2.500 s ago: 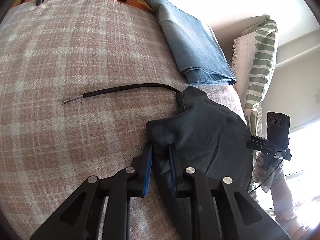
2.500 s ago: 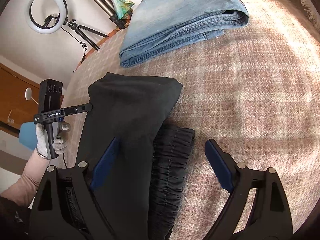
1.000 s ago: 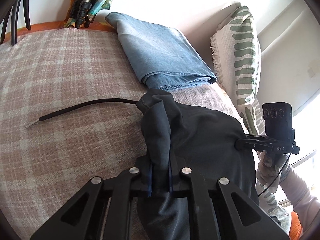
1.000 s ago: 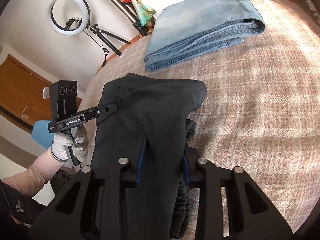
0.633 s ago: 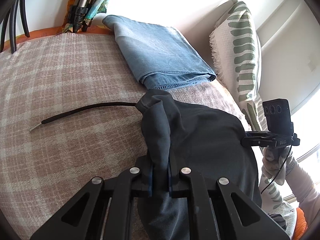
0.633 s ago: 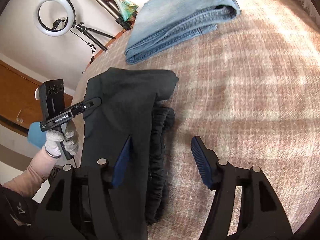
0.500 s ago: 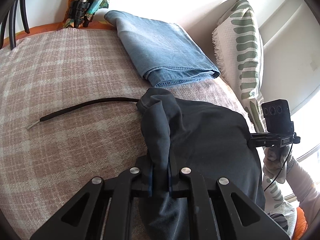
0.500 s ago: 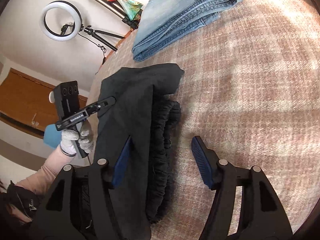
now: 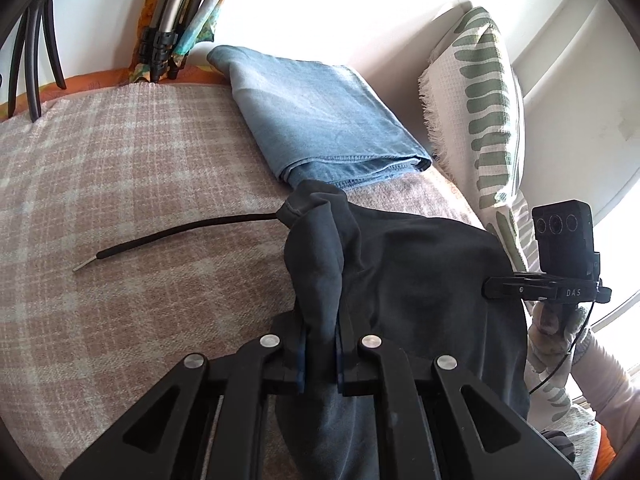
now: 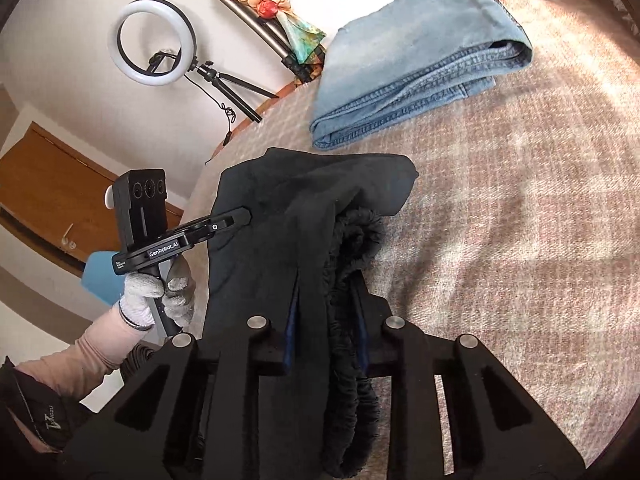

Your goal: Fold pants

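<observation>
Plaid blanket (image 9: 132,168) | black pants (image 10: 312,216) between both closed-in tongs

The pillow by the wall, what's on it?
Green stripes on white pillow, clearest in the left wrist view.

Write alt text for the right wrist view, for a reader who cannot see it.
The right gripper is closing on a bunched edge of dark pants, gathered waistband between its fingers, on a pink plaid blanket. To the left, a gloved hand holds the left gripper at the pants' other edge. Folded blue jeans lie beyond, a ring light behind.
</observation>
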`<state>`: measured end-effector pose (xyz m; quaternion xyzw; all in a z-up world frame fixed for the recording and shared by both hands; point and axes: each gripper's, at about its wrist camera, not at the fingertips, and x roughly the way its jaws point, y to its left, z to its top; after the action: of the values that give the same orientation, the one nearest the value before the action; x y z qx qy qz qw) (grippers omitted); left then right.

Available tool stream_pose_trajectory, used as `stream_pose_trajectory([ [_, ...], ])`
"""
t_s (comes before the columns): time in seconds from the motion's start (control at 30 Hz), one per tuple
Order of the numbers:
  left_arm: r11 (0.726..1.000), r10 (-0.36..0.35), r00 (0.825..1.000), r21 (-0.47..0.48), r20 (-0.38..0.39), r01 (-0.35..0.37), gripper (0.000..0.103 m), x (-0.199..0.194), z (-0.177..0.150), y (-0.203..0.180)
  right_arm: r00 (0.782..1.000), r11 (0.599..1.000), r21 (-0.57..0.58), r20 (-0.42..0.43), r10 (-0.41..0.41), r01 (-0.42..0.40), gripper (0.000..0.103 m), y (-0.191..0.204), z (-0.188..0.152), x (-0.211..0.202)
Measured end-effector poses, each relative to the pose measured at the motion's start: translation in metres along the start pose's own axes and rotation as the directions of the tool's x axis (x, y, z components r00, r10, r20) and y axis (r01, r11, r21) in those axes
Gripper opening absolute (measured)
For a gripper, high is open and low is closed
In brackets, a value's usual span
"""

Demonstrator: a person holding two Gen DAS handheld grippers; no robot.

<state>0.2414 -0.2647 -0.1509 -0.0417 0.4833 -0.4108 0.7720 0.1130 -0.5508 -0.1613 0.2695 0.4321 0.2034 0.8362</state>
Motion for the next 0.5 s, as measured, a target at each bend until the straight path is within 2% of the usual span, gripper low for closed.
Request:
stream_pose_trajectory([
  [0.23,0.997,-0.003,0.998,0.071,0.07,-0.002,0.007,-0.03,0.016,-0.028,0.997,0.997,-0.067,0.075,-0.023,0.028,0.022,0.037,0.01,-0.017],
  [0.5,0.991,-0.009,0.988,0.134,0.157,-0.013,0.006,-0.059,0.058,-0.049,0.979,0.992,-0.116,0.202,-0.032,0.056,0.022,0.06,0.044,-0.05],
])
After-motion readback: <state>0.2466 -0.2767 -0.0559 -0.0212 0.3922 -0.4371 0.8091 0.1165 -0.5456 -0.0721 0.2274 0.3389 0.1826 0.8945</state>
